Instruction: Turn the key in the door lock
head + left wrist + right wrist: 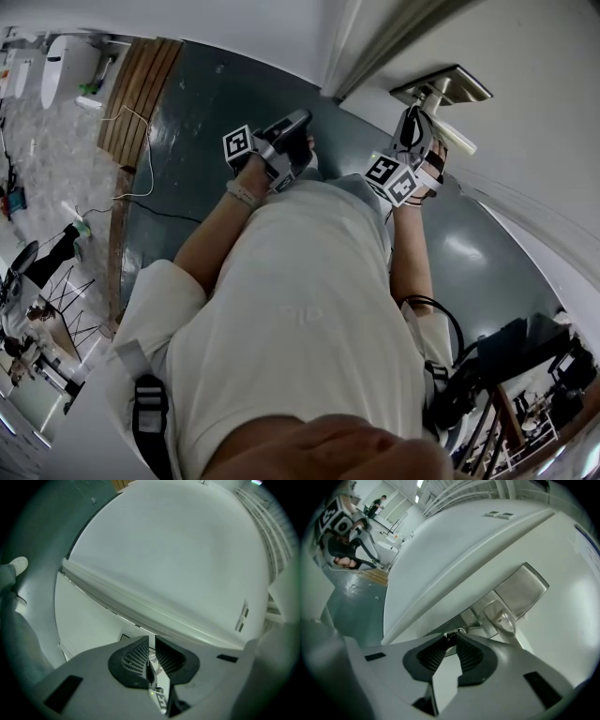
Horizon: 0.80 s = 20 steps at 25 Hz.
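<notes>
The right tool (450, 640) is clamped with its tips on the key (451, 633), which sits in the door (567, 634) near the handle (502, 617). The key seems small, stiff and slippery metal, so it is best held by its flat head. The left tool (151, 649) stands slightly apart and empty.

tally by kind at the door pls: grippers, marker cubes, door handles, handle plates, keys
Grippers: 2 (left gripper, right gripper)
Marker cubes: 2 (left marker cube, right marker cube)
Door handle: 1
Handle plate: 1
Key: 1, at the right gripper's jaw tips
Total: 7
</notes>
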Each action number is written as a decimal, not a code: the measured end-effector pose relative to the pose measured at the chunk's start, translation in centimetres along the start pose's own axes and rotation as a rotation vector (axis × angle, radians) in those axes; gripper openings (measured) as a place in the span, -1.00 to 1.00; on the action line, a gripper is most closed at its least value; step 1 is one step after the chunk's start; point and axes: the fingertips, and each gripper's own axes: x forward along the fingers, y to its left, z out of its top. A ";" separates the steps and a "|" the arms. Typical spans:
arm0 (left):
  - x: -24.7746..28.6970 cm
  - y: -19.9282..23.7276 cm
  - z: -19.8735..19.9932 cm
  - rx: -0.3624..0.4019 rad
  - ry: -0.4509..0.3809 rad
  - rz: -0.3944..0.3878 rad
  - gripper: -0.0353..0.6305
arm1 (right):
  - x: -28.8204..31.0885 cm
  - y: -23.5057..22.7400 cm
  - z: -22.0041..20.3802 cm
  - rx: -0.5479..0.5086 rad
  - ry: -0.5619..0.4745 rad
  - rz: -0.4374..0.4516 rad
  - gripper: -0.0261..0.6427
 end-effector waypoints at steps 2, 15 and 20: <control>-0.1 0.1 0.0 0.000 -0.002 0.003 -0.76 | 0.0 -0.1 0.0 0.088 -0.009 0.021 -0.69; -0.4 -0.1 0.0 0.007 -0.016 0.003 -0.76 | -0.1 -0.7 -0.6 1.008 -0.137 0.269 -0.70; -0.4 -0.1 -0.2 0.010 -0.015 0.003 -0.76 | 0.1 -0.7 -0.6 1.604 -0.235 0.444 -0.74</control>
